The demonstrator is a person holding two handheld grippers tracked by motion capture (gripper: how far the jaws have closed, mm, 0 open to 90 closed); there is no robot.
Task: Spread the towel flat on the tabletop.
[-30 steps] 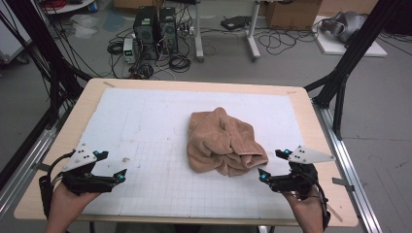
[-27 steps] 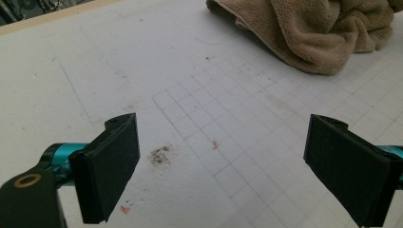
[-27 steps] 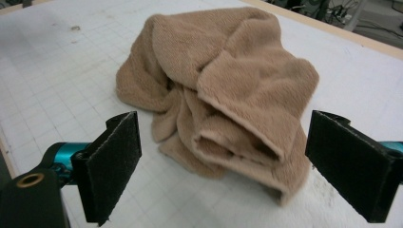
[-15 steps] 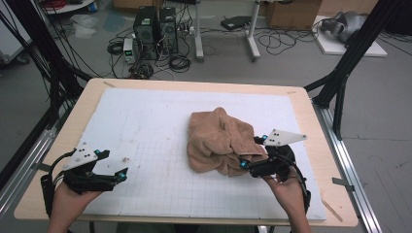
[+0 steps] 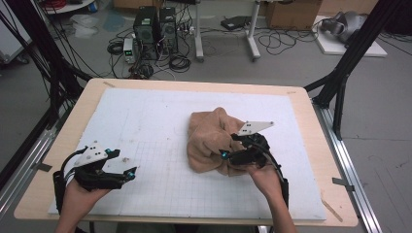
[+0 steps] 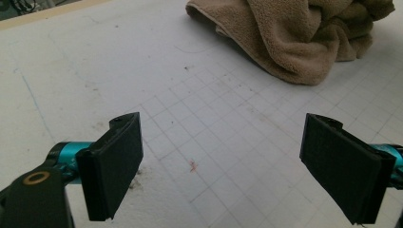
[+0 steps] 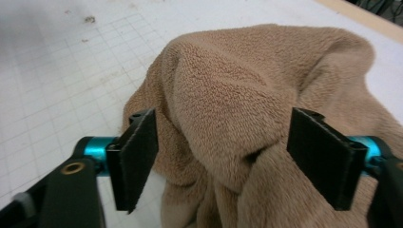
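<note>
A crumpled tan towel (image 5: 209,136) lies right of centre on the white gridded mat (image 5: 145,116). My right gripper (image 5: 226,157) is at the towel's near right side, pointing left into it. In the right gripper view a bulge of the towel (image 7: 228,95) sits between the two black pads (image 7: 138,161), and the jaws have just been closing around it without a firm squeeze showing. My left gripper (image 5: 121,163) hovers low over the mat at the near left, jaws wide open with nothing between them (image 6: 221,166). The towel (image 6: 294,42) lies well beyond it.
The mat covers a wooden table (image 5: 311,121) with black frame posts (image 5: 340,82) at the back corners and metal rails (image 5: 350,165) along the sides. Computers and cables (image 5: 155,29) lie on the floor behind.
My right gripper has moved left from the mat's near right area onto the towel's edge, and its jaws have narrowed around a fold. The left gripper has stayed put.
</note>
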